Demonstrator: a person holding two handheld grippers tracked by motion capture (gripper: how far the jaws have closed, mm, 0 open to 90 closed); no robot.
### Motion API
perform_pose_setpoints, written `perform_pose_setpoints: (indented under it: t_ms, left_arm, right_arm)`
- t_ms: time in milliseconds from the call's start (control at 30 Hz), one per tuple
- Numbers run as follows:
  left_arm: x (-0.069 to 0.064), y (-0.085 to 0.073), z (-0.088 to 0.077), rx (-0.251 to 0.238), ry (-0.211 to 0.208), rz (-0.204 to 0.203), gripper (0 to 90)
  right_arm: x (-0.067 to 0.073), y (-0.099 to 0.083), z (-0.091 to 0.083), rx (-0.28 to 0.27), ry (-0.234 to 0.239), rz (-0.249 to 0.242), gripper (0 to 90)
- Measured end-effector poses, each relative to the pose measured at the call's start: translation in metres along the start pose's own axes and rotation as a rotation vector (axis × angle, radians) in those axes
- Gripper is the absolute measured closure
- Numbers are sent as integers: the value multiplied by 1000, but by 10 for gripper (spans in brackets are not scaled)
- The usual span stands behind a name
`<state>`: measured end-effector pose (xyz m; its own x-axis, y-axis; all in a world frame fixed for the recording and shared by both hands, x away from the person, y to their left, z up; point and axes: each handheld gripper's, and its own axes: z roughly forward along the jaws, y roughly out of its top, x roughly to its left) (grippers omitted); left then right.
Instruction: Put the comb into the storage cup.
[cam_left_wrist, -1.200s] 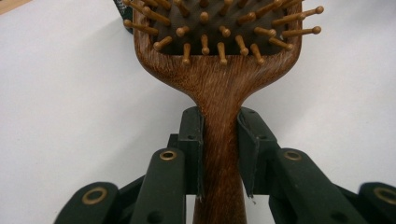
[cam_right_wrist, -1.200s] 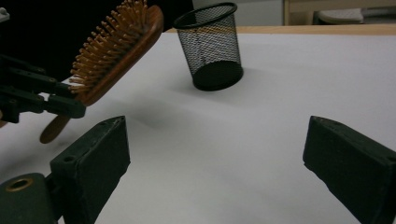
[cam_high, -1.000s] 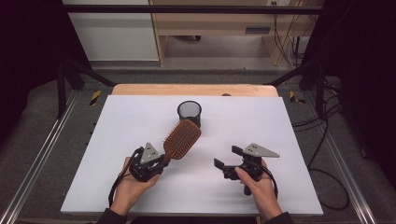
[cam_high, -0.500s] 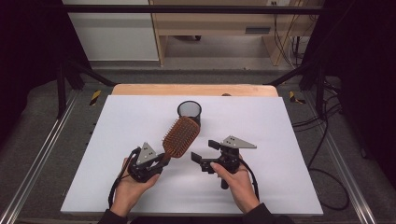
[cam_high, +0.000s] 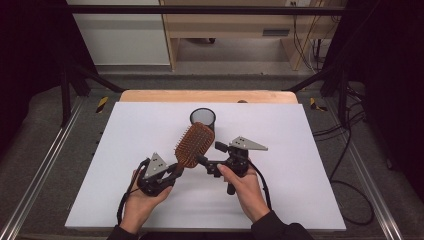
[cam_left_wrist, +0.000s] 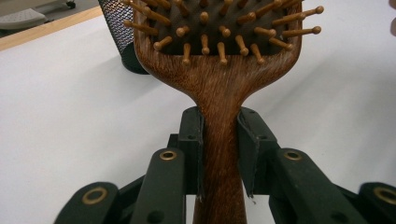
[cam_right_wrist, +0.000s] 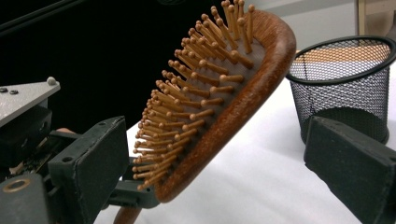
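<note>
A: Why is the hairbrush (cam_high: 194, 145) hanging in the air above the surface (cam_high: 125, 150)?

B: The left gripper (cam_high: 172, 172) is clamping its handle, tilting the head toward the mesh cup (cam_high: 202, 118) — probably to drop it in.

A: And the right gripper (cam_high: 207, 156)?

B: Its jaws are gaping wide on either side of the brush head — not touching it, likely readying a second grip.

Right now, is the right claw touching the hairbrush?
Apart. In the right gripper view, the right claw stands open around the hairbrush, with gaps on both sides.
</note>
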<state>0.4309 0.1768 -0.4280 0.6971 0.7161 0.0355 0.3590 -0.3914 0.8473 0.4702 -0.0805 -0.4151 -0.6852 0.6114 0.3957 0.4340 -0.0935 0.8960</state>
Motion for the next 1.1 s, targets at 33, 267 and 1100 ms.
perform_pose_setpoints:
  t_ms: [33, 267, 1100]
  left_arm:
    - [-1, 0, 0, -3, 5, 1, 732]
    - [-3, 2, -2, -26, 6, 11, 732]
    - [-3, 0, -3, -90, -1, -5, 731]
  right_arm:
    - [0, 1, 1, 0, 2, 4, 70]
    - [2, 7, 8, -12, 34, 47, 137]
    - [12, 21, 21, -59, 95, 159, 498]
